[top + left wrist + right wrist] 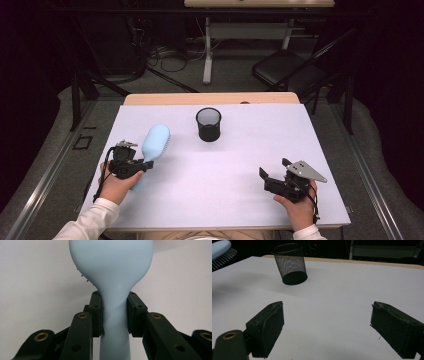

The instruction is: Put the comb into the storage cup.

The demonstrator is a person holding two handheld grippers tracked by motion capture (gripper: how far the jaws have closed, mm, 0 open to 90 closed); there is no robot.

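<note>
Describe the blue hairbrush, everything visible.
The hairbrush is pale blue, smooth and matte, plastic by its look, with a rounded oval head narrowing into a straight handle. Pale bristles show along one edge of the head. The left gripper is shut on the handle just below the neck, both pads pressing its sides. The head points away from the person, toward the far side of the white table.

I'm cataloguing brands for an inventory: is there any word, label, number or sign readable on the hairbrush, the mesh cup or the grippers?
None can be read.
Light blue hairbrush: plain back and handle, no print showing.
Black mesh pen cup: bare mesh, no label.
Left hand-held gripper and right hand-held gripper: black jaws with screws and brass bushings, no markings.
White table: blank.
</note>
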